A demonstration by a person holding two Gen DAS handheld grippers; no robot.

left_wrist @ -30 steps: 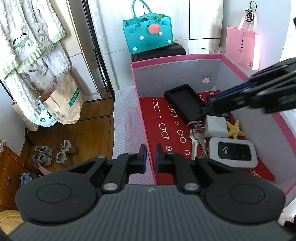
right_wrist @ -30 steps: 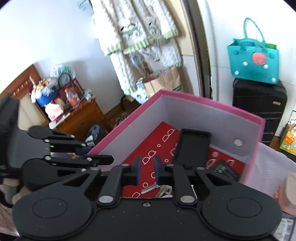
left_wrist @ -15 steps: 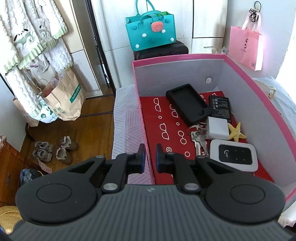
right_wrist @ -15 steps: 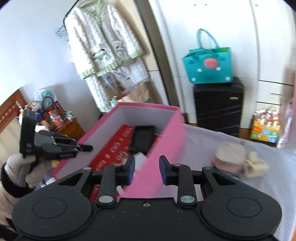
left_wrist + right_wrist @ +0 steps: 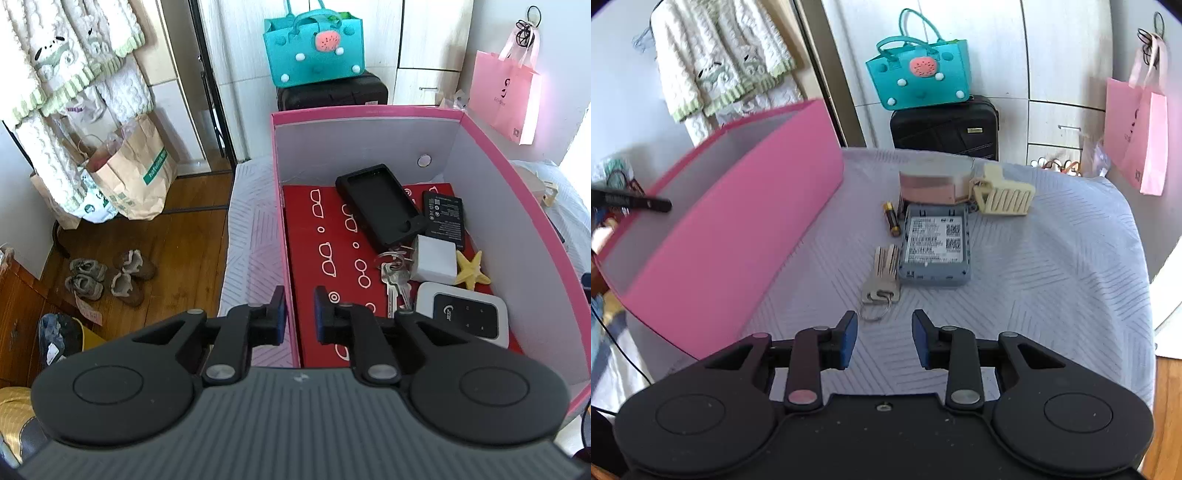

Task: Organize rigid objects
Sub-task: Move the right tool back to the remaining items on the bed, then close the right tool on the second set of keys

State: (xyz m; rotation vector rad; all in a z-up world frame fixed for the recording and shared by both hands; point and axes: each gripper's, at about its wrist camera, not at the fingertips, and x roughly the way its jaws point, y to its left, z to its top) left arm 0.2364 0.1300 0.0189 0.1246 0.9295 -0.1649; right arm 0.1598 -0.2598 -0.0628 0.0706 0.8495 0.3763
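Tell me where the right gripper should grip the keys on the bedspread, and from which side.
Grip the keys across the flat heads just above the ring, coming down from above on the near side. They lie flat, blades pointing away and touching the grey box, so the far end is crowded. The loose ring would likely slip. The right gripper is empty, jaws opening.

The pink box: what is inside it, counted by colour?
In the pink box, from the left wrist view:
Black: 2, a phone case and a flat battery
White: 2, a charger cube and a pocket router
Yellow: 1, a starfish
Silver: 1, a key bunch
Total: 6
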